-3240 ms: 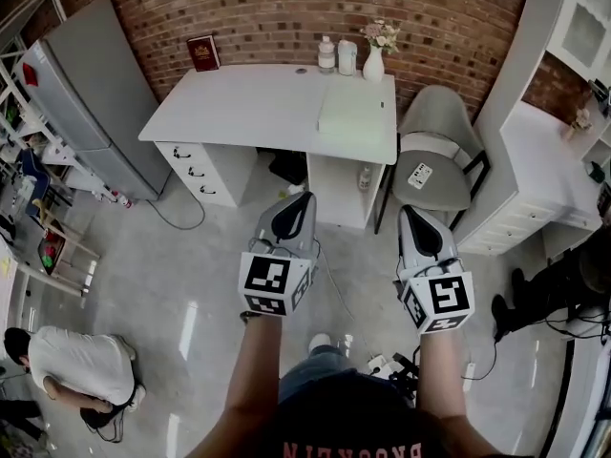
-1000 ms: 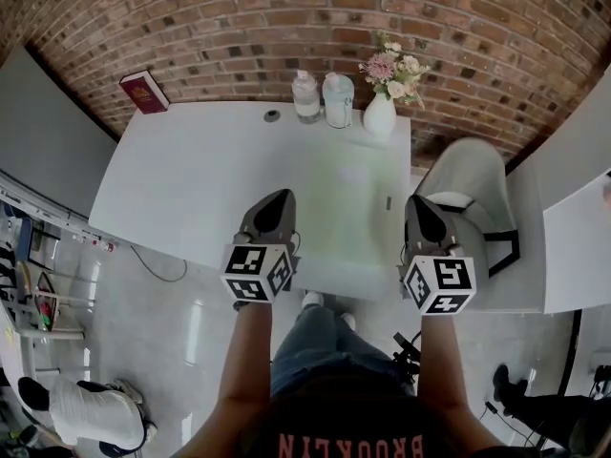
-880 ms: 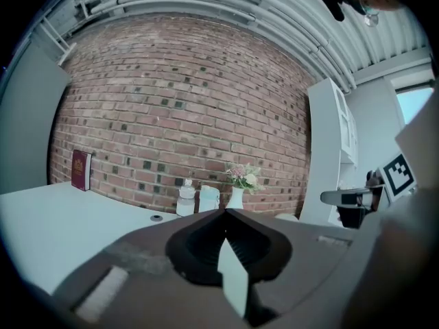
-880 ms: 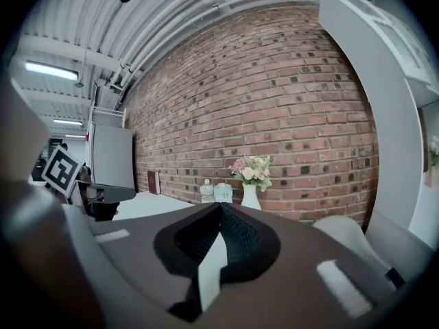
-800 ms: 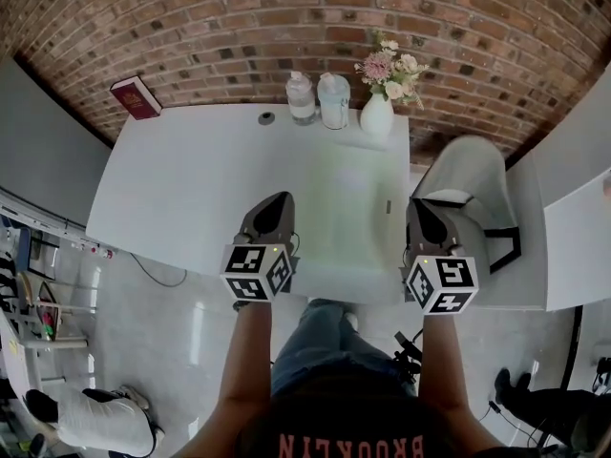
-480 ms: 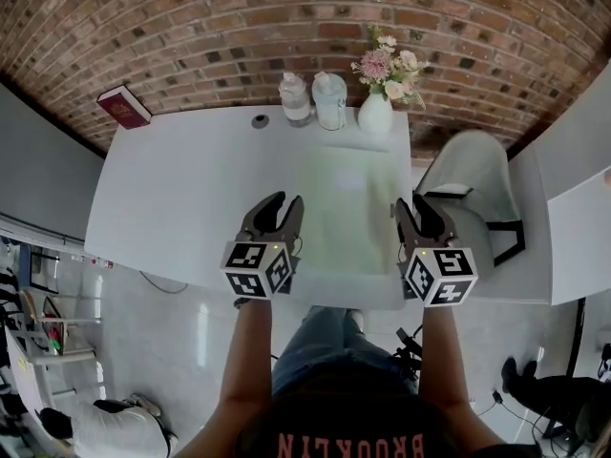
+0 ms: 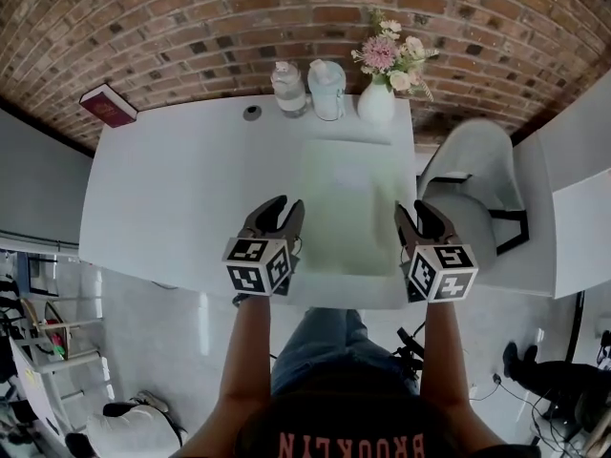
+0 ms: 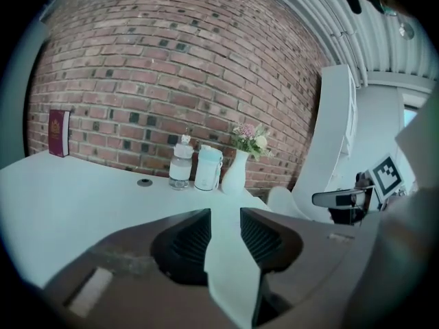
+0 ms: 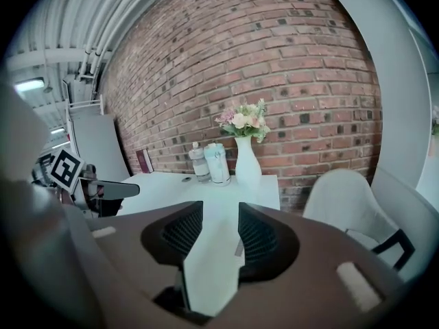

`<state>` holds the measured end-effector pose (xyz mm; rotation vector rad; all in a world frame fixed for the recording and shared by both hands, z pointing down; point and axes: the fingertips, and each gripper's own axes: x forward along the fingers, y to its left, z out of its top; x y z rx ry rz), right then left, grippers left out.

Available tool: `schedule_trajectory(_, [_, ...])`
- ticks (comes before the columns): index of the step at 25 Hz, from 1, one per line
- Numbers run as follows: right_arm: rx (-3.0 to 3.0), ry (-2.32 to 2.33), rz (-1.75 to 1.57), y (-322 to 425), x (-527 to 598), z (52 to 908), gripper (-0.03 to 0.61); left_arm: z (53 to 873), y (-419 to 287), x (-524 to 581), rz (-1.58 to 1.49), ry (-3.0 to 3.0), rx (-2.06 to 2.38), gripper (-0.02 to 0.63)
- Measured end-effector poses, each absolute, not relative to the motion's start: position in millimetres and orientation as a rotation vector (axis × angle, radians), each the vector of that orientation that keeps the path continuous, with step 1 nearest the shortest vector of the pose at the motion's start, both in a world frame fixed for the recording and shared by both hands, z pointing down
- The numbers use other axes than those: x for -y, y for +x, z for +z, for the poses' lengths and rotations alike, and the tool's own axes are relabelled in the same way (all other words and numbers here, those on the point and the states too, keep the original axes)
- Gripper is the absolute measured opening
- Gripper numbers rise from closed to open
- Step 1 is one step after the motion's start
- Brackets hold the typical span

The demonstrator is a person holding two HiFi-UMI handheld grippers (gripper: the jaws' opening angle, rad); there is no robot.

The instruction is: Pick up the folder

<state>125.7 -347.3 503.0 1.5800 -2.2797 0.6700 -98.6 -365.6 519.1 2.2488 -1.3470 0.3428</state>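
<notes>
A pale green folder (image 7: 348, 203) lies flat on the right part of the white desk (image 7: 172, 198), its near edge close to the desk's front. My left gripper (image 7: 284, 208) hovers just left of the folder's near left corner. My right gripper (image 7: 413, 213) hovers off its near right edge, at the desk's right end. Both have just been opening and stand open with nothing between the jaws. The left gripper view looks over the open left gripper (image 8: 225, 218) along the desk. In the right gripper view the right gripper (image 9: 214, 235) is open over the pale desk top.
At the desk's back stand two bottles (image 7: 286, 89) (image 7: 326, 76) and a white vase with flowers (image 7: 377, 98). A red book (image 7: 107, 105) leans at the back left corner. A grey chair (image 7: 473, 198) stands to the desk's right. A brick wall runs behind.
Both grippers have come down toward the desk's front edge beside the folder, and their jaws have gone from shut to open. The view has moved in over the desk.
</notes>
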Motion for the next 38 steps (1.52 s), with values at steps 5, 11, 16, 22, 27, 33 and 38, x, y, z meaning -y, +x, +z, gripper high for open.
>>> schedule_trajectory(5, [2.227,1.54,0.749,126,343,532,0.19,547,-98,363,0.389,2.188,1.298,0.155])
schedule_trajectory(11, [2.181,1.495,0.848,123,336,562,0.198,574,-99,355,0.409,2.125,1.222,0.196])
schedule_trajectory(16, [2.141,1.468,0.931,121,328,586,0.215,595,-97,348,0.422,2.067,1.171,0.207])
schedule_trajectory(22, [2.119,1.456,1.067,120,332,605,0.238,615,-92,349,0.426,2.003,1.113,0.207])
schedule_trajectory(27, [2.092,1.429,1.092,122,334,620,0.241,626,-90,353,0.375,1.951,1.081,0.207])
schedule_trajectory(33, [2.098,1.376,1.212,119,335,628,0.241,639,-93,353,0.287,1.877,1.016,0.247])
schedule_trajectory(38, [2.103,1.371,1.285,118,337,629,0.244,642,-92,354,0.206,1.832,0.965,0.247])
